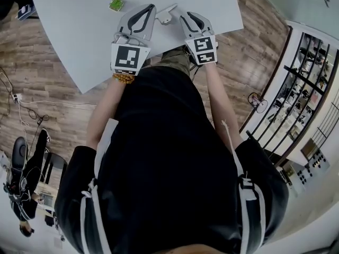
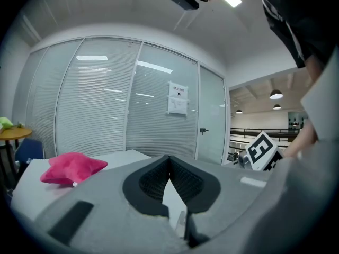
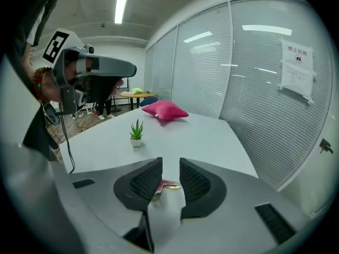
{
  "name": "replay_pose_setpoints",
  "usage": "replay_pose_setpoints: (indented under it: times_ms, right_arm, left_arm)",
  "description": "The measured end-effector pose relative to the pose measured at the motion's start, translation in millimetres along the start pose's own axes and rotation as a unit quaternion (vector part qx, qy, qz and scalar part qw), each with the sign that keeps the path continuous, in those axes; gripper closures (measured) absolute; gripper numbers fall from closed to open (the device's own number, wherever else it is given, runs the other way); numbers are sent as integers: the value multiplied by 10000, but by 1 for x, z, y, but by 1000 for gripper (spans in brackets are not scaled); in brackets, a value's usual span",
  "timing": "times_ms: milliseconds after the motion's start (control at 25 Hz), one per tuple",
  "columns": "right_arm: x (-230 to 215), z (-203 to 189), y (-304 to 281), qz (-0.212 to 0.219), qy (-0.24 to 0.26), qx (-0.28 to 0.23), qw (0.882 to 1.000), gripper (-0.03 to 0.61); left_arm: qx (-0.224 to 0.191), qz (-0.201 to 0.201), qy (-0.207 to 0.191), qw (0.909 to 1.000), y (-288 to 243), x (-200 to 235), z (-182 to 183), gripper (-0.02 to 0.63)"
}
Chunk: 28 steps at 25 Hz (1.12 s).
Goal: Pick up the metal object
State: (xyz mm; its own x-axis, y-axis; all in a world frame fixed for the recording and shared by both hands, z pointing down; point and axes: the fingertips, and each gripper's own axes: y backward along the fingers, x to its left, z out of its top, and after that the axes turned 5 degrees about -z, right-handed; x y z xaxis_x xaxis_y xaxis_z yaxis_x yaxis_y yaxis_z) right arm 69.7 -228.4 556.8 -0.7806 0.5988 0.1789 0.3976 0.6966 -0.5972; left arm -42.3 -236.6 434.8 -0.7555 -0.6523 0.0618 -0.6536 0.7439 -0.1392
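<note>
The metal object [image 1: 164,14] is a small pale piece lying on the white table [image 1: 74,36] between my two grippers. In the right gripper view it shows as a flat piece with a gold and reddish sheen [image 3: 168,186], on the tabletop just under the gap between the jaws. My right gripper [image 3: 170,163] is open and its pads stand clear of the object; the head view has it [image 1: 183,16] right of the piece. My left gripper [image 2: 169,160] is shut on nothing and hovers left of the object [image 1: 152,7].
A small potted plant [image 1: 116,3] stands on the table left of the grippers, also in the right gripper view [image 3: 136,132]. A pink cushion [image 3: 164,110] lies farther back on the table. Glass partition walls [image 3: 254,89] rise beyond the table's far edge.
</note>
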Motion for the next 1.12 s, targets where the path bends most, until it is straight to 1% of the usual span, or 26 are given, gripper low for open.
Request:
replay_pose_setpoints:
  times_ms: [200,360,640,720,800,880,1040,1120]
  right_arm:
    - [6,-7,-7,139,2,111,9998,453]
    - [16,-20,-16,301,99,298,9991,423]
    - [24,-33,-26,543,130,494,9972,383]
    - [27,-38,-32,698,200,611,9955,379]
    - [31,-46,-39,937,246,792,9921,352]
    - [33,-51,-46,1130,158,928,9891,314]
    - [28,-59,-52,1236,-185,1080,9863,297]
    - [30,-62,-54,1318,-198,1165,9842,288]
  left_arm:
    - [28,91,-24,10000,1,3,-1,612]
    - [1,166,-30,9999,6,8,0,612]
    - [-11,210,-76,9997,8,6,3,612]
    - [-2,195,-69,9998,8,7,1,612]
    - [5,166,-76,9998,10,9,0,612]
    - [21,140,-82,9999,13,11,-1,612]
    - [40,85,-65,9999,12,9,0,612]
    - [38,60,-51,10000,11,8,0,612]
